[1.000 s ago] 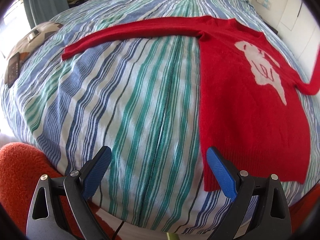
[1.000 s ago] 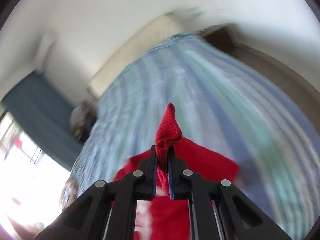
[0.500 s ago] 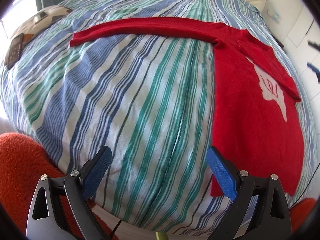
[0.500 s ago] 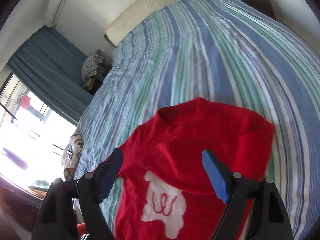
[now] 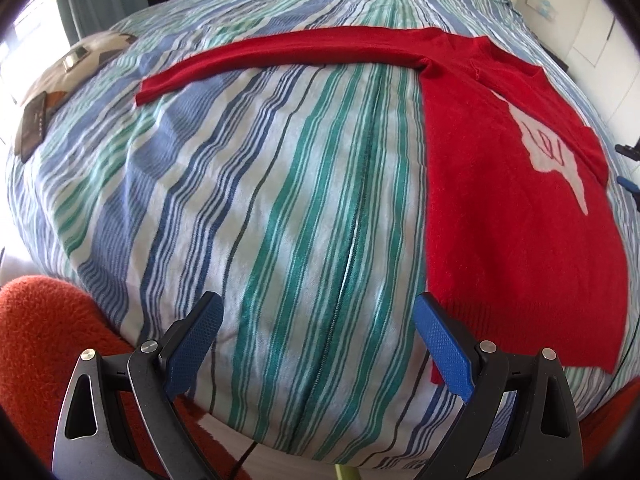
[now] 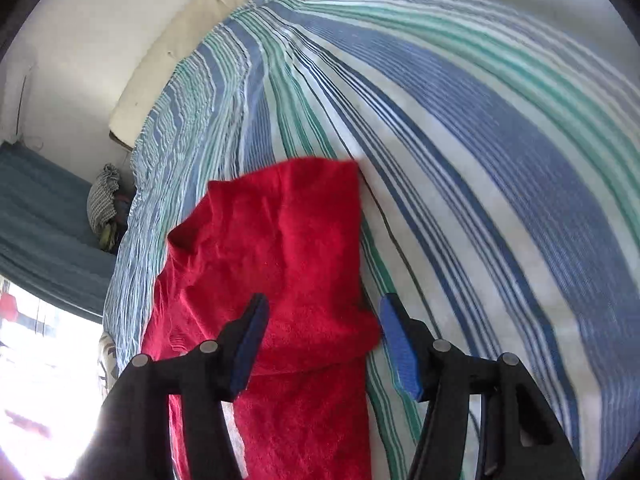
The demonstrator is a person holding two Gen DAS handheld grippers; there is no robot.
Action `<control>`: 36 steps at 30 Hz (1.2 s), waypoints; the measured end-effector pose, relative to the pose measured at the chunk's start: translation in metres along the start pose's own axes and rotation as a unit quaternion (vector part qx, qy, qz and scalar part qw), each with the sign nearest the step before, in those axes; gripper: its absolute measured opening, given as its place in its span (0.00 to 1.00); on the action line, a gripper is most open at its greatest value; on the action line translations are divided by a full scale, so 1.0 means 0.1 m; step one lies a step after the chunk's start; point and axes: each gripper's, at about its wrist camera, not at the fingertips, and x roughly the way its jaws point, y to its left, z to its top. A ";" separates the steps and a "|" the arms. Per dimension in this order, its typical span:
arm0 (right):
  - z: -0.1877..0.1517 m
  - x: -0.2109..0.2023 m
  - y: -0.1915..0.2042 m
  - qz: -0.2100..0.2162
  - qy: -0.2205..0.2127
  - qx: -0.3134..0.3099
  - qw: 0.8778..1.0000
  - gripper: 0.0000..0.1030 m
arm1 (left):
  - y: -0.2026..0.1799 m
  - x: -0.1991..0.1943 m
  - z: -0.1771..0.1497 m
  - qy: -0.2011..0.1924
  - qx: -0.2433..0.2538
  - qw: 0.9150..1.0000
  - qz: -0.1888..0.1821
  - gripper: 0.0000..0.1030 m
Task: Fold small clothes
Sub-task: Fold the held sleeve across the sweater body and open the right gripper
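Wide bed [image 5: 280, 200] covered with a striped sheet [image 6: 500, 140] in blue, green and white, slightly wrinkled. At the far end, a cream headboard [image 6: 192, 32] against a plain white wall [image 6: 100, 8]. Beside the bed, blue-grey curtain [image 6: 36, 216] next to a very bright window [image 6: 44, 360], overexposed. Near the curtain, a small heap of clothes [image 6: 105, 204]. On the left edge of the bed, a patterned cushion [image 5: 92, 52] with a dark flat device [image 5: 34, 128] lying just beside it. Below the near bed edge, fuzzy orange fabric [image 5: 36, 332]. Strong daylight.
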 end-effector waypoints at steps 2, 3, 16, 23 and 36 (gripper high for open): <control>0.11 -0.03 0.07 -0.018 0.004 -0.029 0.999 0.56 | -0.01 0.03 0.00 0.005 -0.003 1.000 -0.003 0.94; 0.18 0.00 0.13 -0.032 0.009 -0.055 0.998 0.56 | -0.02 0.04 0.00 0.006 0.000 1.000 -0.002 0.94; 0.41 0.85 0.17 -0.133 0.033 -0.105 0.985 0.08 | 0.00 0.17 0.05 0.021 -0.004 1.000 0.012 0.94; 0.20 0.13 0.38 -0.129 -0.047 -0.153 0.979 0.73 | 0.02 0.15 0.10 0.017 -0.006 1.000 0.005 0.94; -2.32 -0.76 0.55 -0.081 0.035 -0.287 0.954 0.73 | 0.07 0.04 0.05 0.006 -0.002 1.000 -0.006 0.94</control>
